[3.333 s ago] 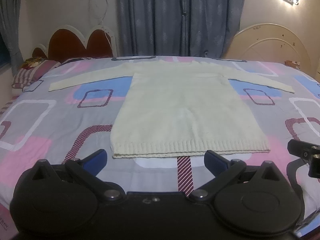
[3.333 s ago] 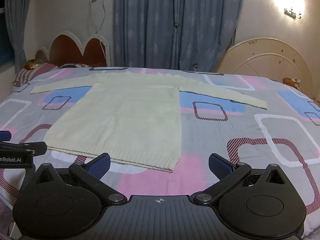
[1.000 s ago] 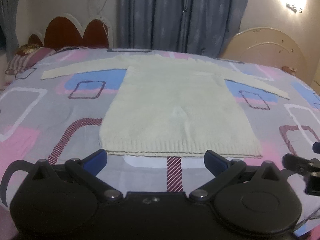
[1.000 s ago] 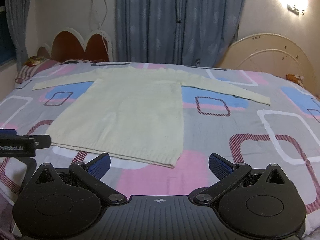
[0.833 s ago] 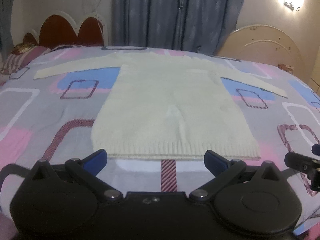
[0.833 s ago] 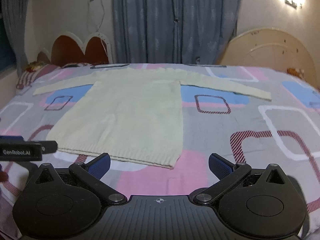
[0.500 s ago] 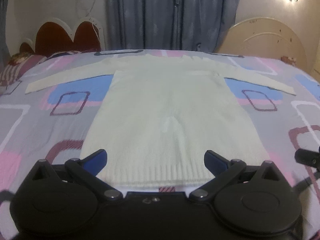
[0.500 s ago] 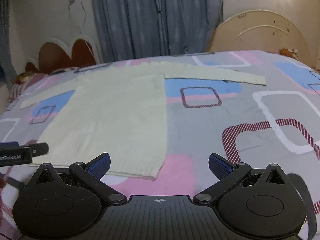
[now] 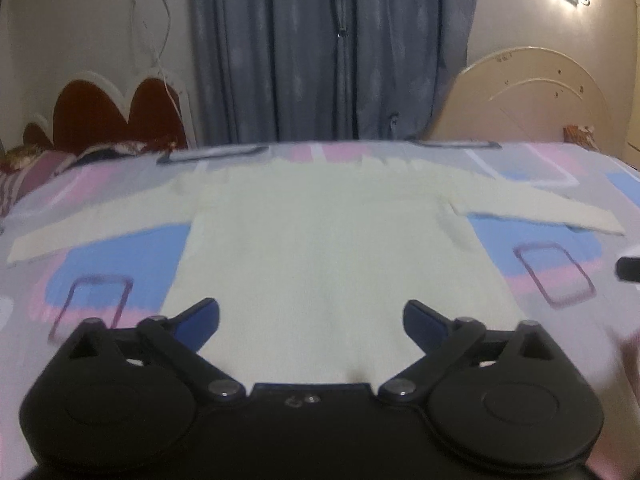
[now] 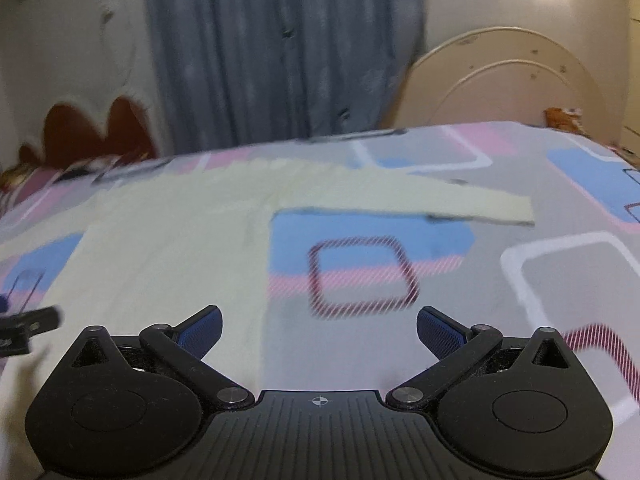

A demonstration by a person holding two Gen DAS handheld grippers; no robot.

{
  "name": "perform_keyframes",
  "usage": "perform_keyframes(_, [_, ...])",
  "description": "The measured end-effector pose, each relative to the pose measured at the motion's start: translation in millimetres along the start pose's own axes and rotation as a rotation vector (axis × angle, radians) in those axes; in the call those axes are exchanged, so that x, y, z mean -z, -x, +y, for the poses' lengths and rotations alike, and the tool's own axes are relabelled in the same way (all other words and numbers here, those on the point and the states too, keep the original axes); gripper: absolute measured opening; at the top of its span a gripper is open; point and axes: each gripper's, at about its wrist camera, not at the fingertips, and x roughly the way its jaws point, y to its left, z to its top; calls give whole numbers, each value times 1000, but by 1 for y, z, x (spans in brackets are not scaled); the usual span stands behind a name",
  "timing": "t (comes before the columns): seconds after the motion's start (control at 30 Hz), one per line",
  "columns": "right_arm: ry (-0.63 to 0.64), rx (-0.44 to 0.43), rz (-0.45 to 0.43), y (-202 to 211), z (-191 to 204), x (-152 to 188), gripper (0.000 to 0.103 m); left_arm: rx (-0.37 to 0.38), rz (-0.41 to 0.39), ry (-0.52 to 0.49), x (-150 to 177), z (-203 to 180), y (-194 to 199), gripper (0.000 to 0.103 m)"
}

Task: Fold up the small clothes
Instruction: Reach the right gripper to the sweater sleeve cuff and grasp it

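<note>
A cream knit sweater point(image 9: 320, 248) lies flat on the bed, sleeves spread to both sides. My left gripper point(image 9: 312, 324) is open and empty, above the sweater's lower body. My right gripper point(image 10: 318, 332) is open and empty, over the bed beside the sweater's right edge point(image 10: 256, 264); the right sleeve point(image 10: 460, 200) stretches across ahead of it. The sweater's hem is hidden behind both grippers. The left gripper's tip point(image 10: 28, 326) shows at the left of the right wrist view.
The bed cover point(image 10: 560, 280) is grey with pink, blue and striped squares. A red-and-white headboard point(image 9: 116, 116) and pillows point(image 9: 28, 172) stand far left, a cream headboard point(image 9: 528, 96) far right, blue curtains point(image 9: 332, 52) behind.
Both grippers have moved forward over the bed and toward the sweater. The hem, visible earlier, is now behind the grippers. Both stay open.
</note>
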Motion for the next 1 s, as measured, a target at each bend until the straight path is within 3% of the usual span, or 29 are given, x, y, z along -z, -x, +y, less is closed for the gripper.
perform_keyframes(0.1, [-32, 45, -40, -31, -26, -26, 102, 6, -11, 8, -20, 3, -27, 87])
perform_keyframes(0.13, [-39, 56, -47, -39, -33, -33, 96, 2, -11, 13, -25, 3, -37, 87])
perform_keyframes(0.17, [-48, 68, -51, -50, -41, -41, 83, 4, -3, 19, -28, 3, -46, 84])
perform_keyframes(0.2, [-62, 90, -53, -63, -51, -49, 79, 7, 10, 25, -31, 3, -56, 83])
perform_keyframes(0.37, [-178, 154, -84, -108, -103, -70, 76, 27, 43, 29, -38, 1, -95, 80])
perform_keyframes(0.4, [-210, 170, -79, -117, -116, -72, 65, 33, 53, 29, -39, 1, -103, 79])
perform_keyframes(0.47, [-288, 205, -64, -133, -144, -72, 53, 51, 84, 25, -39, 1, -120, 73])
perform_keyframes(0.73, [-573, 282, -51, -157, -235, -58, 53, 64, 133, 27, -44, 9, -152, 71])
perform_keyframes(0.93, [-550, 287, -62, -170, -234, -64, 52, 63, 167, 7, -49, 25, -172, 71])
perform_keyframes(0.97, [-540, 292, -61, -170, -234, -65, 39, 54, 168, 4, -51, 28, -174, 71])
perform_keyframes(1.0, [-533, 302, -55, -171, -236, -66, 14, 44, 167, 4, -52, 32, -175, 71])
